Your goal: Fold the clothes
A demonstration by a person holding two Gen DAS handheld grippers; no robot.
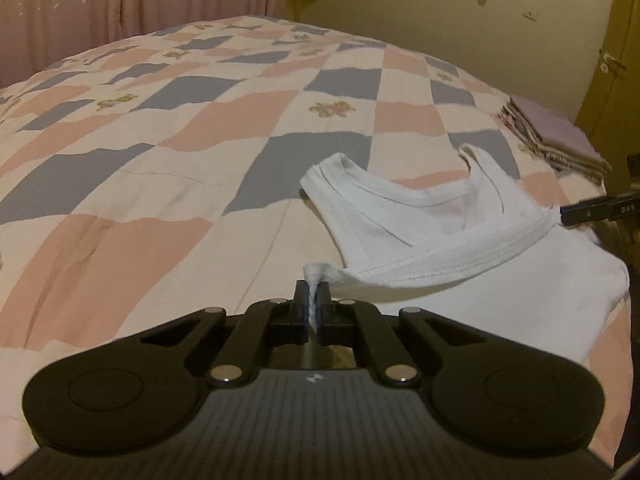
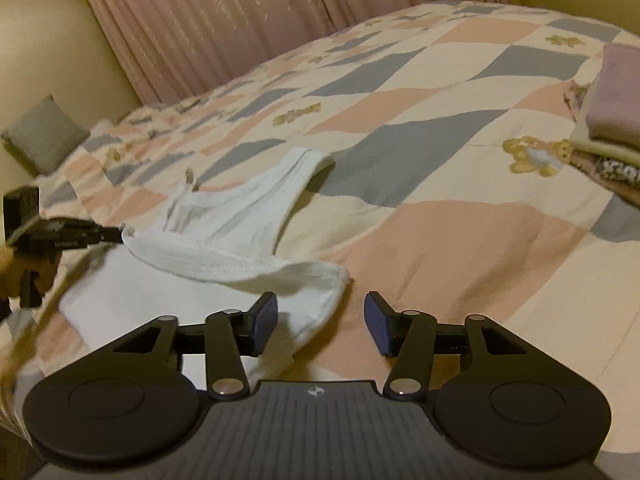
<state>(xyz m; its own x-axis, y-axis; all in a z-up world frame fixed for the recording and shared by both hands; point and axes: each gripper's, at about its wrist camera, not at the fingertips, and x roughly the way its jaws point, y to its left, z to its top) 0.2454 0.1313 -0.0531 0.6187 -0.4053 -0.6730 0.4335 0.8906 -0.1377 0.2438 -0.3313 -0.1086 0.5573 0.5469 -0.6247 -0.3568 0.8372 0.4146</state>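
white vest in left claw

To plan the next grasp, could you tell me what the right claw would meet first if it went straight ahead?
Probably the near corner of the white vest, just ahead of the open right claw; beyond lies the bedspread.

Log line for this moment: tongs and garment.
left tongs: shut on white vest edge | right tongs: open, at vest corner | vest: on quilt, top doubled over | folded pile: on quilt
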